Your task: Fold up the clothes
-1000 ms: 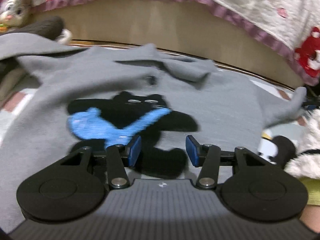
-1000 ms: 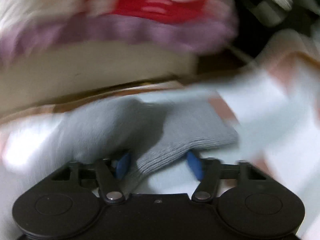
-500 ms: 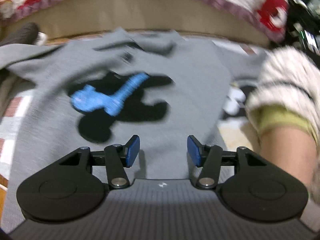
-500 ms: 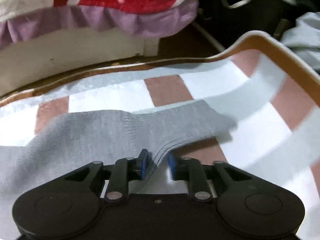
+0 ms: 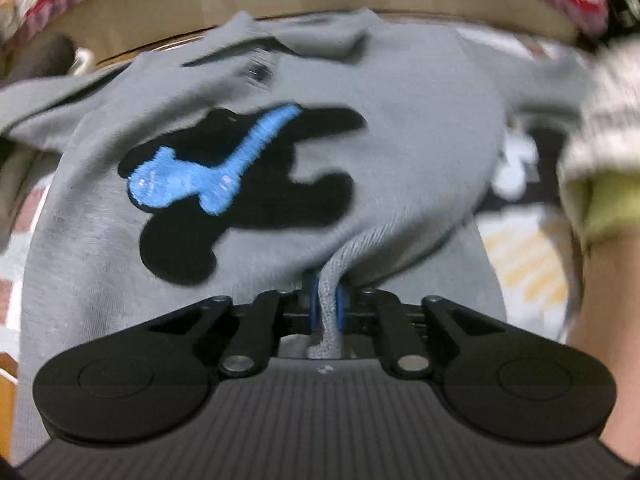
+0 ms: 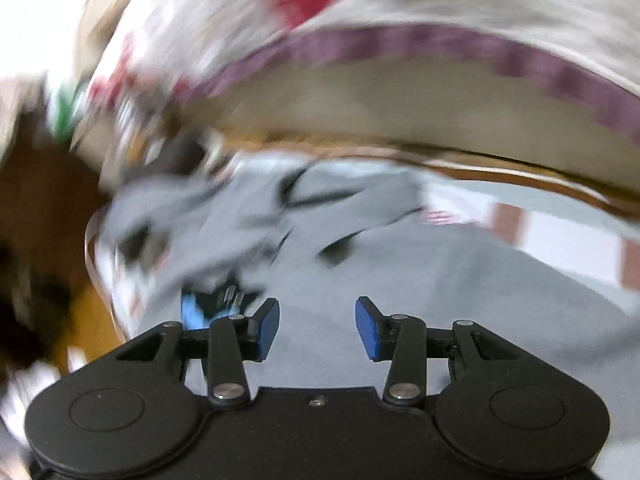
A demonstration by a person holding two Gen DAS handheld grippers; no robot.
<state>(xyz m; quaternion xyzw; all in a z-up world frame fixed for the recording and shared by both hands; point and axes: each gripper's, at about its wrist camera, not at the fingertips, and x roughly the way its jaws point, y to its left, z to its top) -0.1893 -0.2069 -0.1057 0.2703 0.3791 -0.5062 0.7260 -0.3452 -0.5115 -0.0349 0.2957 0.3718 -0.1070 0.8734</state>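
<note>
The left gripper [image 5: 327, 307] pinches the hem of the grey sweater [image 5: 420, 128], just below its black-and-blue motif [image 5: 240, 192]. The right gripper [image 6: 317, 327] hovers wide apart over the sweater, holding nothing.

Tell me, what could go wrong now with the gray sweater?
1. The left gripper pinches only a thin bunched bit of the sweater near its bottom edge, so the cloth might slip out when pulled.
2. The right gripper is open and holds nothing, so a one-sided lift could make a crooked fold.
3. The collar looks rumpled and could get folded in messy.
</note>
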